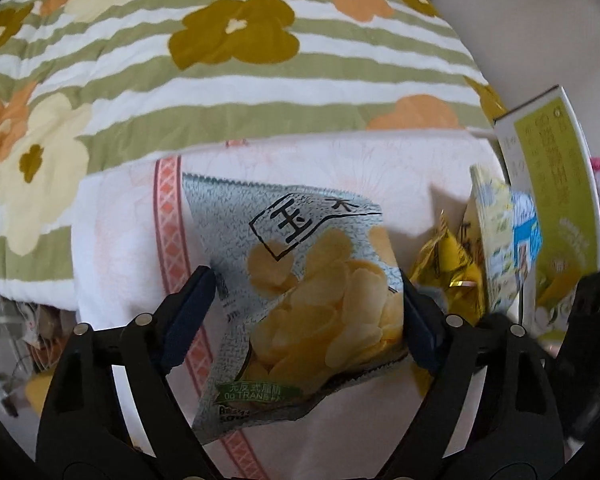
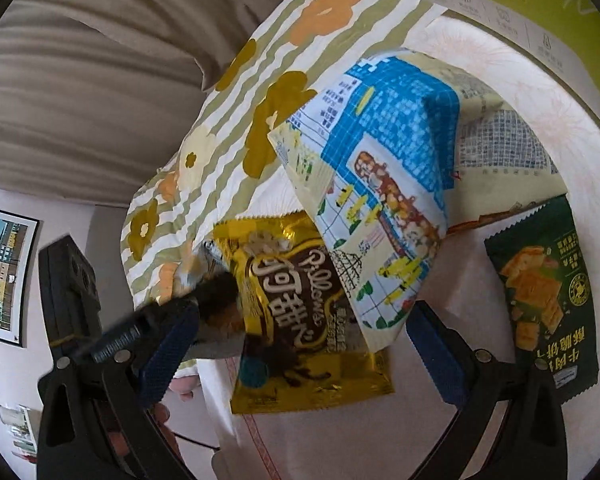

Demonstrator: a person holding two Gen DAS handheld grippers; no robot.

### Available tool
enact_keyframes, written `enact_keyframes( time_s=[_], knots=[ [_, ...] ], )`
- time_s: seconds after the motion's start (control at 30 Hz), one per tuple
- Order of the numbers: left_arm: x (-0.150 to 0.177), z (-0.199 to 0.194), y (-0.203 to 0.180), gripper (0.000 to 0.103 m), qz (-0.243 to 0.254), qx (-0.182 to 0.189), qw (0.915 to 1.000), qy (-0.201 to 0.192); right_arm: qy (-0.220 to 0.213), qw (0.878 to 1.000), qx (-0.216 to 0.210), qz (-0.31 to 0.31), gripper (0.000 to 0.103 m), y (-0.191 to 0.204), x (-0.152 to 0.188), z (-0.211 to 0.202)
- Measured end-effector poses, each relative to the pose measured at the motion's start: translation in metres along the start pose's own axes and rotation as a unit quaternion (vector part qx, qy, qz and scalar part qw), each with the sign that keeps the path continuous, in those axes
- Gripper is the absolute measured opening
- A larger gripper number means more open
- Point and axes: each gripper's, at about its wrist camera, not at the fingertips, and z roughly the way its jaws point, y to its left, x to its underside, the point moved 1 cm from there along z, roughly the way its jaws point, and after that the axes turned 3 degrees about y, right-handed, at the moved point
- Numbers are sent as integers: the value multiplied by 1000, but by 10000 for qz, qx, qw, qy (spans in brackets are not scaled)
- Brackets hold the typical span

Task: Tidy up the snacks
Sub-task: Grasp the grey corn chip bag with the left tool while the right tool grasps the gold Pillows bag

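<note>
A silver-blue bag of potato chips (image 1: 320,280) lies on the pale pink sheet (image 1: 116,232). My left gripper (image 1: 306,286) reaches down over it, and both blue pads press against the bag's sides. In the right wrist view a gold chocolate snack bag (image 2: 300,332) lies between the wide-apart fingers of my right gripper (image 2: 300,344), which is open and touches nothing. A cream-and-blue bag (image 2: 380,184) overlaps the gold bag's top right. The left gripper's black body (image 2: 68,288) shows at the left of that view.
A green-and-white box (image 1: 556,184) stands at the right beside the cream-and-blue bag (image 1: 500,240) and the gold bag (image 1: 448,276). A dark green cracker bag (image 2: 540,304) lies to the right. A flowered striped quilt (image 1: 220,60) covers the bed behind.
</note>
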Motion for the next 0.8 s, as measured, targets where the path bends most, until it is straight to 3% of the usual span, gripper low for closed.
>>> enact_keyframes(
  time_s=[0.37, 0.6, 0.73, 0.8],
  knots=[
    [20, -3, 6, 80, 350, -281, 9990, 12, 80, 9926, 730, -968, 103, 15, -3, 21],
    [23, -1, 5, 76, 325, -354, 9988, -57, 225, 9842, 1068, -1394, 77, 19, -3, 33],
    [30, -4, 2, 72, 451, -499, 9977, -121, 281, 9847, 951, -1435, 73, 18, -3, 33],
    [34, -6, 3, 65, 441, -478, 9978, -164, 275, 9848, 918, -1449, 73, 19, -6, 36]
  ],
)
